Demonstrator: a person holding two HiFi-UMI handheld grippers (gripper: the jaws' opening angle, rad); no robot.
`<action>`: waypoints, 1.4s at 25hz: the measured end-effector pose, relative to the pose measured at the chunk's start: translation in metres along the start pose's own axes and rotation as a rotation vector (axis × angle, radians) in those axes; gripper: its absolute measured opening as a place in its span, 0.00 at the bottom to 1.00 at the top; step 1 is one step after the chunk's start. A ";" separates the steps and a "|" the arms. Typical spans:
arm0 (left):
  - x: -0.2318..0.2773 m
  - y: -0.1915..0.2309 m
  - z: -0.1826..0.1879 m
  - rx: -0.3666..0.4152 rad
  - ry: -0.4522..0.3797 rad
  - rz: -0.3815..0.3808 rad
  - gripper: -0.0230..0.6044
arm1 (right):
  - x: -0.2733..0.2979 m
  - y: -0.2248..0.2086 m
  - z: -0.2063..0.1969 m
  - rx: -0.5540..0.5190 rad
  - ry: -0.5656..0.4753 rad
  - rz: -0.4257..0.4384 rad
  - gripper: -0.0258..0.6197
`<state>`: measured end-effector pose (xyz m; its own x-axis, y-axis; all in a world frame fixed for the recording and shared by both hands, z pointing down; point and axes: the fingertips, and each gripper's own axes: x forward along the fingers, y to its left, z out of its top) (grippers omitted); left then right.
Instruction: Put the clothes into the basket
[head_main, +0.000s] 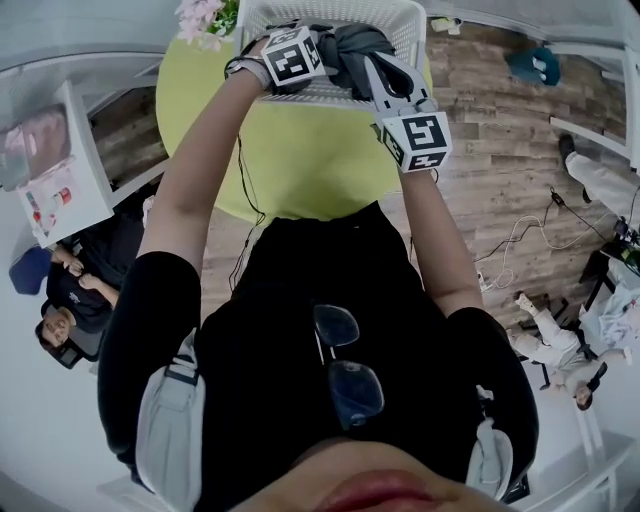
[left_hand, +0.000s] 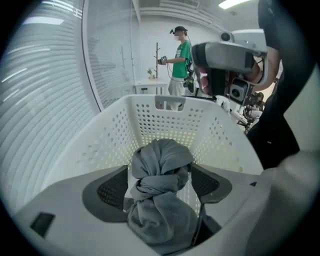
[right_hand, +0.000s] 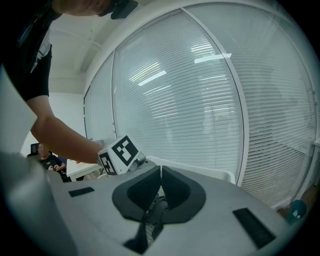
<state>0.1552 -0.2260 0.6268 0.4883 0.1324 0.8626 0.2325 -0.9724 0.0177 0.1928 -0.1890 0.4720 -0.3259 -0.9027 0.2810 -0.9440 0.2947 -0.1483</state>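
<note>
While the person holds both grippers over the table, a soft grey cloth (left_hand: 161, 197) sits between the two jaws of the left gripper (left_hand: 160, 170). The cloth is one dull grey all over, thick and wrinkly. It is twisted into a fat knot in its middle, with a round lump above the knot and a bigger lump below it. The left gripper's jaws stand wide apart. Its black pads (left_hand: 112, 189) do not squeeze the cloth. A bit of white shows between the left pad and the cloth, so this gripper has let go. The right gripper (right_hand: 160, 172) has its jaws almost together. They pinch a thin fold of the same cloth, so this is the one holding on.

A white plastic basket (left_hand: 100, 145) with many small holes in its walls stands on a yellow-green round table (head_main: 300, 165). The cloth is up over the basket's open top, close to the near wall. I cannot tell if it touches the basket's floor.

In the left gripper view the cloth is longer than it is wide. Its long way runs along the jaws, from close by the camera out past the jaw tips. Its round end points at the basket's far wall.
</note>
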 end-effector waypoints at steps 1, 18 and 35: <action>-0.010 -0.001 0.006 -0.007 -0.021 0.015 0.68 | -0.002 0.002 0.003 -0.007 -0.003 0.002 0.08; -0.222 -0.076 0.066 -0.233 -0.562 0.387 0.56 | -0.045 0.085 0.069 -0.125 -0.110 0.153 0.08; -0.299 -0.180 0.067 -0.411 -0.837 0.635 0.18 | -0.105 0.183 0.107 -0.165 -0.162 0.402 0.08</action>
<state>0.0243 -0.0780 0.3320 0.8655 -0.4721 0.1671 -0.4781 -0.8783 -0.0053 0.0594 -0.0740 0.3141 -0.6680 -0.7400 0.0787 -0.7441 0.6655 -0.0588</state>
